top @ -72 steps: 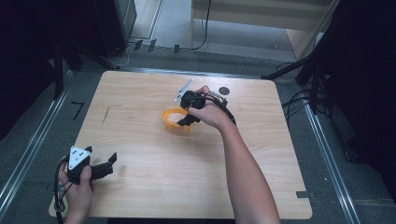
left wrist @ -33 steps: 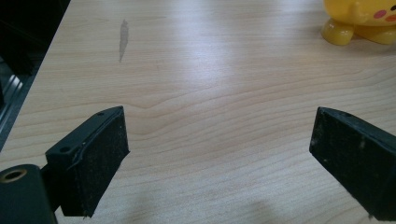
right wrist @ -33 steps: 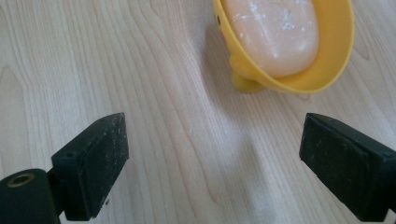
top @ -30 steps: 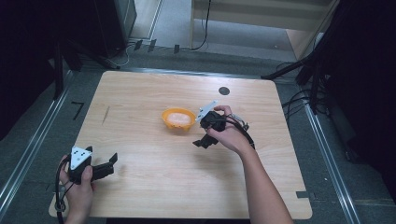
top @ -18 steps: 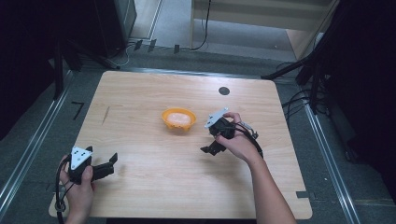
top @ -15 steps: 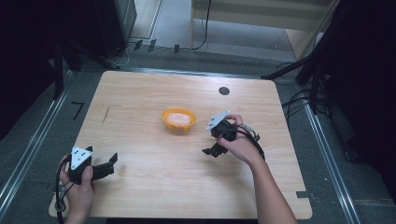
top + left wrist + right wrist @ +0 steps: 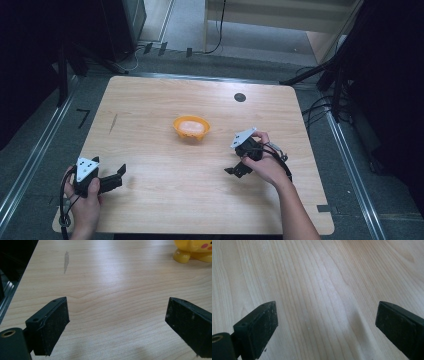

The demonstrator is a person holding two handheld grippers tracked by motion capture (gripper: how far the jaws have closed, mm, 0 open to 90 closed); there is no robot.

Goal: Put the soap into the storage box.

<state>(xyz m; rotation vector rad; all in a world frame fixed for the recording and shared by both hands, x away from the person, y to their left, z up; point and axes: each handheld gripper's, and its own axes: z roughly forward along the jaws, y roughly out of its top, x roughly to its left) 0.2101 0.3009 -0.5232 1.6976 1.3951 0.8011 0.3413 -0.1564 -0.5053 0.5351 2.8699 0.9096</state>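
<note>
An orange bowl-shaped toy sits near the middle of the wooden table; in the left gripper view its yellow base shows at the top right. My left gripper rests near the front left corner, open, nothing between its jaws. My right gripper hovers low over the table to the right of and nearer than the toy, open and holding nothing, facing bare wood.
A small black round mark lies at the back right of the table. A grey streak marks the wood at the left. Metal rails and cables run along the floor beside the table.
My right gripper has left the orange toy and moved right and toward the front of the table, jaws open. The left gripper has stayed put.
</note>
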